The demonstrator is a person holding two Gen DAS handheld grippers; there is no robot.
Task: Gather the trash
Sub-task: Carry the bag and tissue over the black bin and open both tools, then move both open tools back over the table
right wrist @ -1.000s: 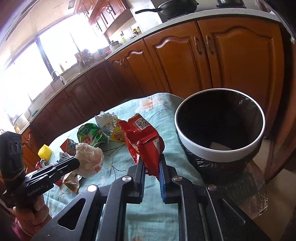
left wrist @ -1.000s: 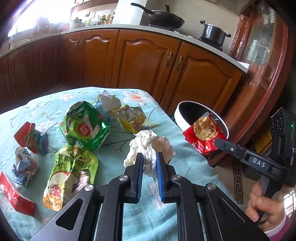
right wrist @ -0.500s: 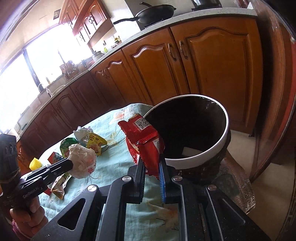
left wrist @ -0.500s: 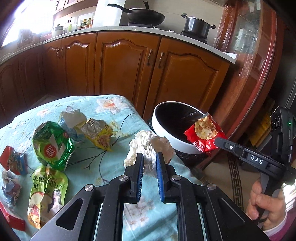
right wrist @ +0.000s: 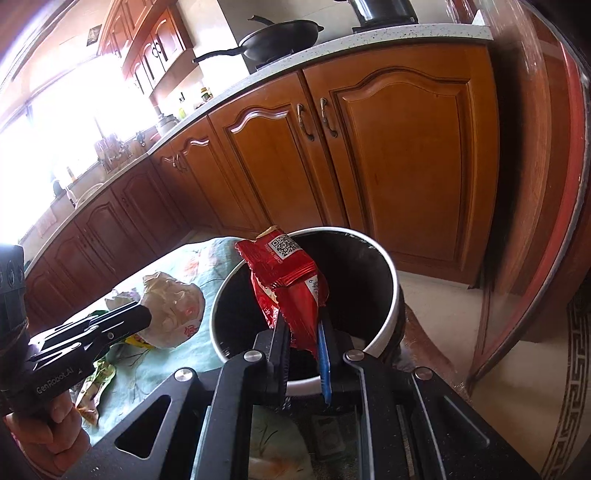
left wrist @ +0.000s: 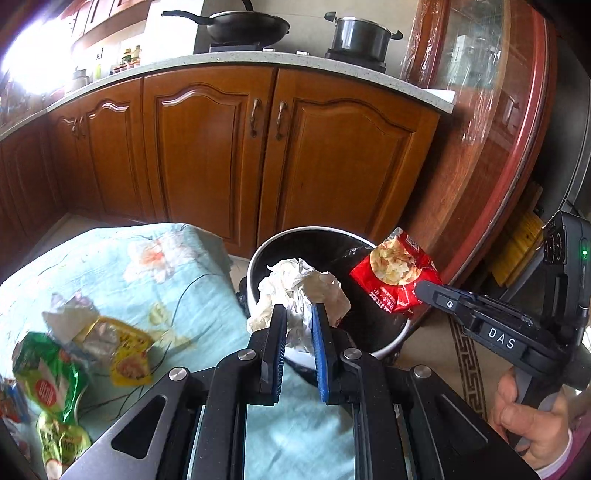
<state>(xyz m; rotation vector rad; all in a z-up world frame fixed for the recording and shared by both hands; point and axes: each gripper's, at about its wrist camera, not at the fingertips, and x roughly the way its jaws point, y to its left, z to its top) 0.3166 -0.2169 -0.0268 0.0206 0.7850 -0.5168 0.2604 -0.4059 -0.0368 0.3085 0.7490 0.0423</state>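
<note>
Red wrapper (right wrist: pixel 291 284) pinched, crumpled paper (left wrist: pixel 301 291) pinched, bin (right wrist: pixel 391 295) beneath

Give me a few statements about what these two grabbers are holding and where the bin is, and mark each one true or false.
1. The left gripper has its jaws shut on a ball of crumpled paper. True.
2. The right gripper is empty. False: it grips a red snack packet.
3. The bin has a white rim and a dark inside. True.
4. The red packet already lies at the bottom of the bin. False: it hangs in the jaws above the opening.
5. Wrappers lie on the flowered tablecloth. True.
6. The stove behind is bare. False: a wok and a pot stand there.
</note>
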